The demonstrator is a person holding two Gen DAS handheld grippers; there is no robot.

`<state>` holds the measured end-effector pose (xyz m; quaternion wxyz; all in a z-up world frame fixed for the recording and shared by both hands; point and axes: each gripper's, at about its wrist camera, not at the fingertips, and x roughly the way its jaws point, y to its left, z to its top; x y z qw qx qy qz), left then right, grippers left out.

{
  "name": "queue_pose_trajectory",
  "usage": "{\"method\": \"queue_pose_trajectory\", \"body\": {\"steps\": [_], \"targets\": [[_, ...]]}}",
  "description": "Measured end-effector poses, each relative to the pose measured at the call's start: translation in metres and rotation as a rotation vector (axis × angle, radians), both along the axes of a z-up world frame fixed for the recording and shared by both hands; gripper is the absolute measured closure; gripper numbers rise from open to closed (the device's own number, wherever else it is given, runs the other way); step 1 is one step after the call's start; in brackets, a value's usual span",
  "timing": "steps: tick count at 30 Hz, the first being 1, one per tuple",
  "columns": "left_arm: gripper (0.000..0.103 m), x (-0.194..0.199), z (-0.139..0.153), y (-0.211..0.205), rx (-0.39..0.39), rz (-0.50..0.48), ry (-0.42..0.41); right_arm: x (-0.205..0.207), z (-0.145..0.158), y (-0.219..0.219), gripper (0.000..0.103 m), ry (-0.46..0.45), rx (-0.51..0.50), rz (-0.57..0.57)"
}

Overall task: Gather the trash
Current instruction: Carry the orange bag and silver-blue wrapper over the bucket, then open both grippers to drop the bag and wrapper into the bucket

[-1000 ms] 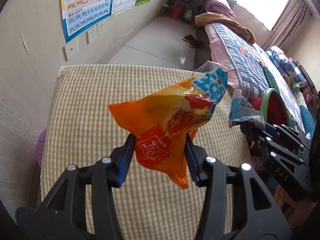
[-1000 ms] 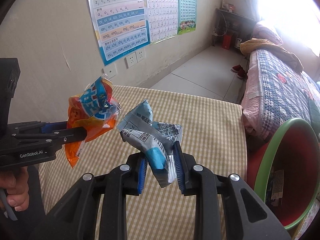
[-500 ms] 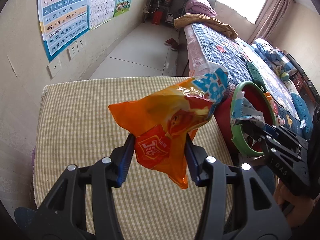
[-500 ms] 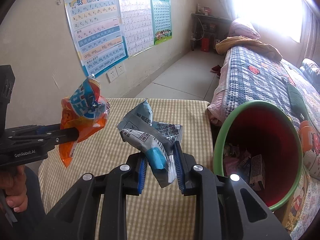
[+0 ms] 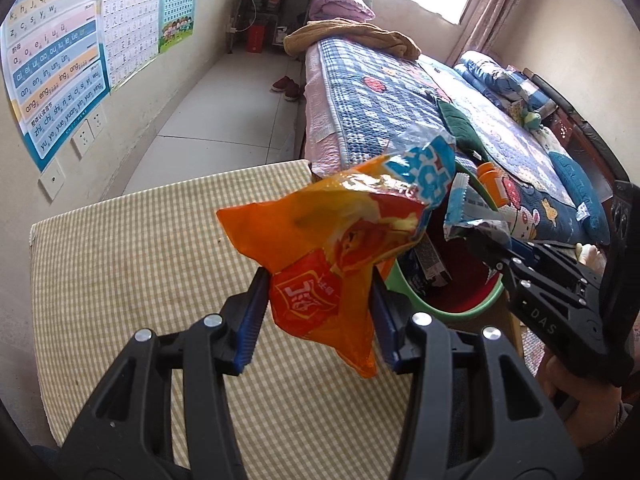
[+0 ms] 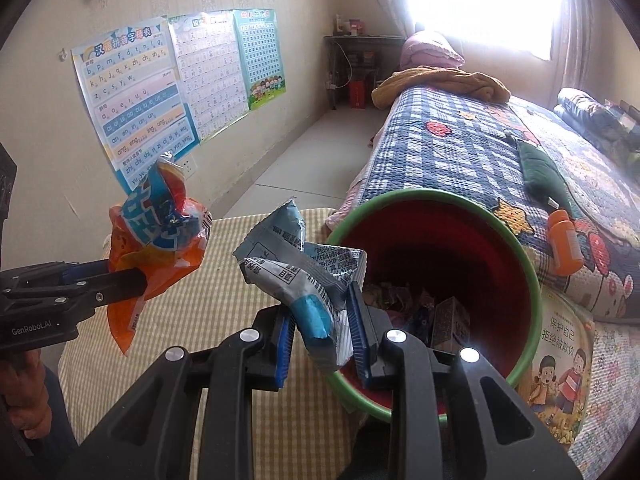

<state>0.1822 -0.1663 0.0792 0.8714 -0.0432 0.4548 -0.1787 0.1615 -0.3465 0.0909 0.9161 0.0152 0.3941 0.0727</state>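
- Both grippers are loaded: left gripper (image 5: 316,316) clamps an orange snack bag (image 5: 332,256), right gripper (image 6: 320,336) pinches a crumpled grey-blue wrapper (image 6: 300,276).
- Wrapper hangs at the green-rimmed bin (image 6: 532,280) edge.
- Risk: released early, the light bag could land on the checked table (image 5: 120,260).

Home bedroom. Bed (image 6: 460,152) with blue patchwork quilt (image 5: 372,92) along the window (image 6: 480,0) wall, curtains, folded blankets. Children's pinyin and number posters (image 6: 136,104) taped on wall above sockets. Slippers (image 5: 286,87) on tiled floor, small shelf in far corner, checked-cloth worktop (image 5: 132,248), kids' picture book (image 6: 560,364).
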Motion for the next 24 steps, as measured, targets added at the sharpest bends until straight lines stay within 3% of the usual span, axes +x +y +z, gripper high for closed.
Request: {"method": "queue_pose_trajectory", "body": {"steps": [15, 24], "targets": [[0.056, 0.035, 0.001, -0.098, -0.014, -0.134, 0.002, 0.012, -0.011, -0.088, 0.078, 0.007, 0.017, -0.138], [0.054, 0.057, -0.01, -0.14, 0.001, -0.175, 0.021, 0.024, -0.027, -0.119, 0.076, 0.026, 0.04, -0.197]]}}
